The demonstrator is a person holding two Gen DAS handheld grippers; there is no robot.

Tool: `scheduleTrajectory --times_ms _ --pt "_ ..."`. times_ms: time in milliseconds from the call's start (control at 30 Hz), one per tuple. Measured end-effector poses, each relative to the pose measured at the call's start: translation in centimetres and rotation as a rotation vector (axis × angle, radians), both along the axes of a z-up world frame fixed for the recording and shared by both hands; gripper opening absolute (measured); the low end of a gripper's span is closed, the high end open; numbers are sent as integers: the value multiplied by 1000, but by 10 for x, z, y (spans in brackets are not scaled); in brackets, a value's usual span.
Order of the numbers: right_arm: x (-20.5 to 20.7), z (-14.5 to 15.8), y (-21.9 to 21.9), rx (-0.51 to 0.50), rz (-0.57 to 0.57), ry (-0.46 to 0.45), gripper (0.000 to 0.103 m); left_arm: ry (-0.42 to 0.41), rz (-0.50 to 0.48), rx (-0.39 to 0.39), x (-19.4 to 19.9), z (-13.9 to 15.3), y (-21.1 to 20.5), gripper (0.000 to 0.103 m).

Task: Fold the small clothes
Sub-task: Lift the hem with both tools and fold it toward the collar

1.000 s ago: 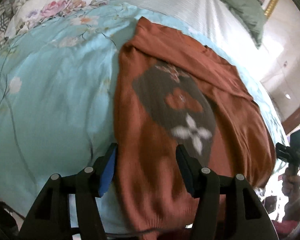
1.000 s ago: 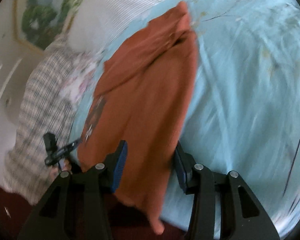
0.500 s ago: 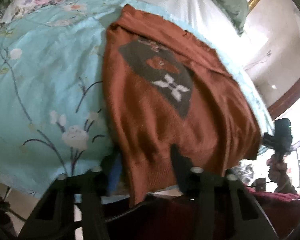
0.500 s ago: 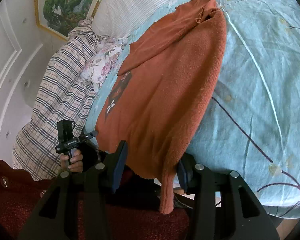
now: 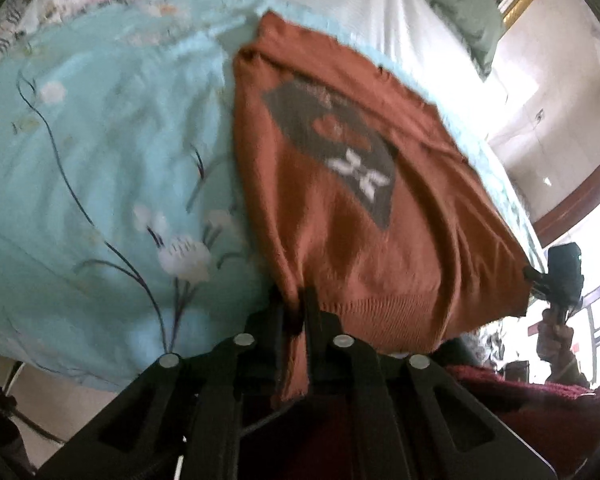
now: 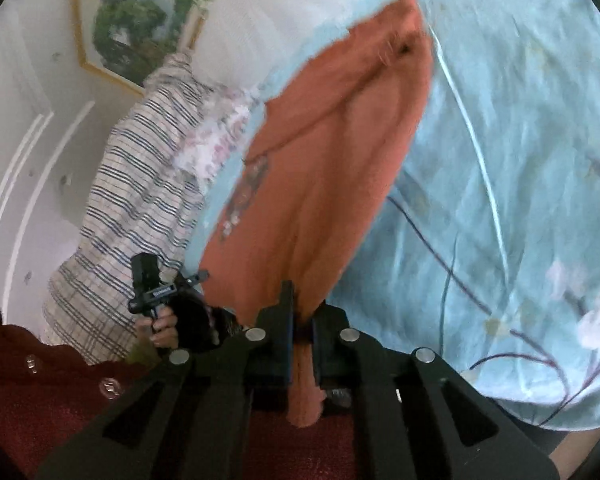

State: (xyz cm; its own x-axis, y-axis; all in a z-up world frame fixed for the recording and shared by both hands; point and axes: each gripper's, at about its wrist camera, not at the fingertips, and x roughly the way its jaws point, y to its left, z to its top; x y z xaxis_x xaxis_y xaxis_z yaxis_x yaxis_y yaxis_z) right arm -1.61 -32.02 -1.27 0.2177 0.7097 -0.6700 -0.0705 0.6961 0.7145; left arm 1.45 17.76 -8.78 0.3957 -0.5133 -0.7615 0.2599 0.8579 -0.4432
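Left gripper [image 5: 296, 308], at the bottom centre of the left wrist view, is clamped on one lower hem corner of the rust-orange sweater [image 5: 340, 208]; its jaws have just been closing and a pinch of knit hangs down between them. That sweater lies front up across the middle of the frame on a pale blue floral bedspread [image 5: 100, 160], its grey patch with a white flower toward the upper right. At the right edge the other gripper grips the opposite hem corner. A second ago these jaws stood wide apart either side of the hem. In the right wrist view, the right gripper [image 6: 302, 320] at bottom centre is likewise pinched on the sweater [image 6: 332, 160], jaws just closed, a strip of fabric dangling below. The garment stretches toward the upper right; a plaid pillow [image 6: 140, 208] sits at left. Both corners look secured, so the fold is starting; next, probably lift the hem evenly and carry it toward the collar.
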Motion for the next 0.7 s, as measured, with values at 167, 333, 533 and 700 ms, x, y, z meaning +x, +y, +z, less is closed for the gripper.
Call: scheduleTrajectory --times_ms 167,333,533,700 --pt "-9 -9 17 -12 83 10 49 34 -58 -13 0 -13 -12 33" --pt "-3 -13 29 -7 90 -1 25 16 -107 -6 5 -13 -25 5" --pt "-9 10 22 102 44 -45 8 -73 -30 -92 -9 9 -14 4" --pt "-1 50 5 237 -13 -152 8 -173 51 -252 -14 48 11 4"
